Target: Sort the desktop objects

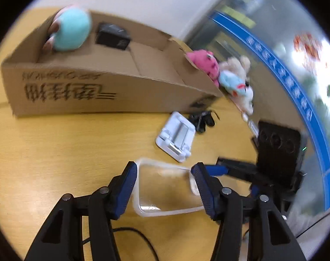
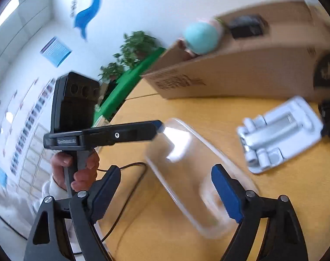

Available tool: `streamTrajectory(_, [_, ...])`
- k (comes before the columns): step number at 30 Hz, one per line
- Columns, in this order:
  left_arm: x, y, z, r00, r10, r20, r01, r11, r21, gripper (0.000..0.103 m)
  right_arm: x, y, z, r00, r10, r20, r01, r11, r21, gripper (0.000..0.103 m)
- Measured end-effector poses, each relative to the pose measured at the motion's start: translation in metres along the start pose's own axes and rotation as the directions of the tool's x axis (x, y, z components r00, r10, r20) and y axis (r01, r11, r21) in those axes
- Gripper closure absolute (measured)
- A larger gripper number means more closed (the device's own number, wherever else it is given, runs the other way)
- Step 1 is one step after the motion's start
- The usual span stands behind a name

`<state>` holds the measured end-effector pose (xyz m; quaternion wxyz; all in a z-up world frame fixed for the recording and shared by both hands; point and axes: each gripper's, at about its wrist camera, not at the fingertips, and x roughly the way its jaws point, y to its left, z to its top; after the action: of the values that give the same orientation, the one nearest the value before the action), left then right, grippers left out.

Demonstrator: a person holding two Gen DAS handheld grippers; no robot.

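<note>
A clear plastic container [image 1: 165,187] sits between the blue pads of my left gripper [image 1: 164,171], which press on its two side walls just above the wooden table [image 1: 67,148]. In the right wrist view a hand [image 2: 78,169] holds the left gripper [image 2: 157,127] with its tip at the far end of the container [image 2: 186,152]. My right gripper [image 2: 166,168] stands open; its right finger [image 2: 224,193] overlaps the container's near end and its left finger is clear of it. From the left wrist view the right gripper [image 1: 235,179] reaches in from the right.
A long cardboard box [image 1: 78,91] at the back holds a teal plush [image 1: 71,29] and a black item [image 1: 112,35]. Pink [image 1: 205,62] and pale plush toys lie at its right end. A white folding stand [image 1: 175,137], a small black object [image 1: 203,119] and a black cable [image 2: 130,174] lie on the table.
</note>
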<state>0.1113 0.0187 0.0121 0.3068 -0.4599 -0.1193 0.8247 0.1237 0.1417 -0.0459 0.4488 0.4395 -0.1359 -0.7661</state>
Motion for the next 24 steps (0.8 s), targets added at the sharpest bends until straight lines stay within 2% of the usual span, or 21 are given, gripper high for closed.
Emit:
streamTrajectory(2, [0.002,-0.002,-0.004,0.999,0.038,-0.019,-0.038,0.999,0.018,0.05,0.0,0.01,-0.004,0.999,-0.042,-0.011,0.041,0.998,-0.042,0.017])
streamTrajectory(5, [0.006,0.013,-0.005,0.998,0.036,-0.051,-0.039,0.998,-0.045,0.05,-0.006,0.002,-0.011,0.997,-0.078,-0.009,0.078,0.997,0.02,0.017])
streamTrajectory(9, [0.019,0.024,0.001,0.995,0.034,-0.095,-0.042,0.996,-0.079,0.049,-0.032,-0.015,-0.028,0.982,-0.182,-0.04,0.185,0.978,0.093,0.017])
streamTrajectory(14, [0.051,0.021,0.001,0.974,0.012,-0.224,-0.025,0.998,-0.053,0.049,-0.039,-0.027,-0.042,0.971,-0.224,-0.08,0.234,0.961,0.149,0.014])
streamTrajectory(15, [0.053,0.018,0.001,0.974,0.001,-0.225,-0.011,0.999,-0.043,0.049,-0.038,-0.028,-0.043,0.966,-0.244,-0.084,0.254,0.955,0.152,0.014])
streamTrajectory(18, [0.057,0.011,0.0,0.969,-0.032,-0.247,0.023,0.999,-0.037,0.048,-0.035,-0.031,-0.047,0.972,-0.215,-0.091,0.229,0.956,0.186,0.013])
streamTrajectory(19, [0.056,0.01,-0.001,0.972,-0.019,-0.234,0.013,1.0,-0.029,0.048,-0.036,-0.03,-0.048,0.975,-0.206,-0.078,0.217,0.958,0.189,0.013])
streamTrajectory(21, [0.054,0.007,-0.001,0.974,0.008,-0.227,-0.012,1.0,-0.013,0.047,-0.033,-0.03,-0.044,0.978,-0.198,-0.067,0.207,0.96,0.191,0.005])
streamTrajectory(24, [0.046,0.007,0.0,0.982,0.0,-0.188,-0.004,1.0,-0.02,0.045,-0.034,-0.027,-0.038,0.981,-0.194,-0.031,0.196,0.962,0.188,0.005])
